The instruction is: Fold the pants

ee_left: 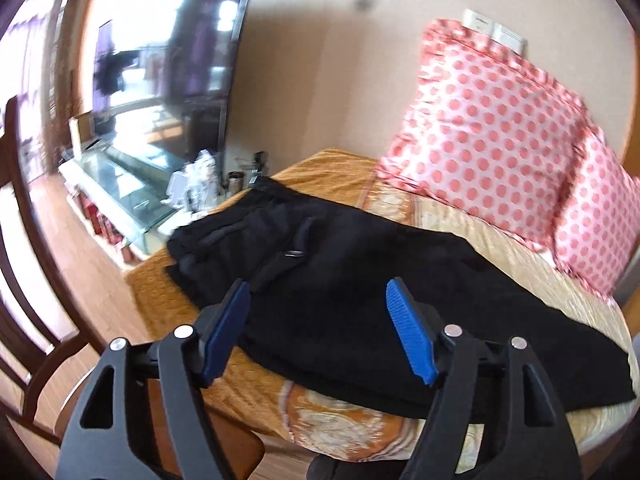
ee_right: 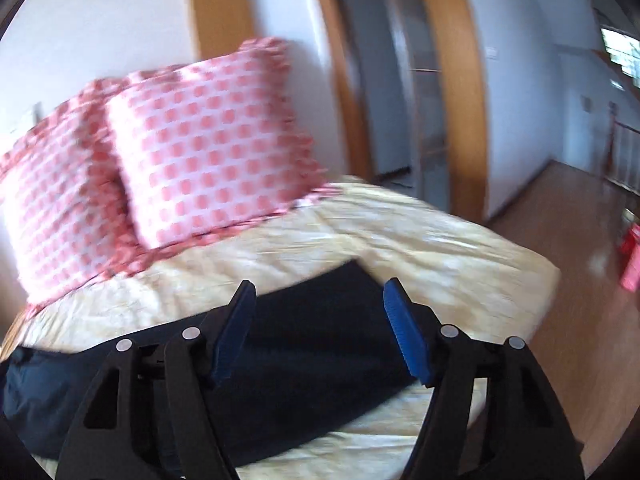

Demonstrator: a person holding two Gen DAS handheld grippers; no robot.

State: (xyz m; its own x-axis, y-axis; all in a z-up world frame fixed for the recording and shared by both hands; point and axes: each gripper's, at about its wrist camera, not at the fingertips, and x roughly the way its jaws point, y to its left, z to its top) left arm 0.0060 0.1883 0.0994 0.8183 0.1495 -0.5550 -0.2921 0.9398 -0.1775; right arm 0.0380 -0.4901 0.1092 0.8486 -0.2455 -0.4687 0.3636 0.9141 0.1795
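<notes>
Black pants (ee_left: 340, 292) lie flat across the orange and cream bedspread (ee_left: 328, 168), waistband toward the far left corner, with a small metal zip pull showing near the middle. My left gripper (ee_left: 318, 292) hovers above the near part of the pants, its blue pads (ee_left: 408, 328) wide apart and nothing between them. In the right wrist view the same pants (ee_right: 320, 344) stretch across the cream cover (ee_right: 420, 248). My right gripper (ee_right: 318, 294) hangs over their right end, open and holding nothing.
Two pink polka-dot pillows (ee_left: 492, 132) lean on the wall at the head of the bed. A TV (ee_left: 180, 60) over a glass-topped stand (ee_left: 120, 184) is at left, with a dark wooden chair (ee_left: 24, 280) nearby. A doorway (ee_right: 400, 80) and wooden floor (ee_right: 580, 240) lie to the right.
</notes>
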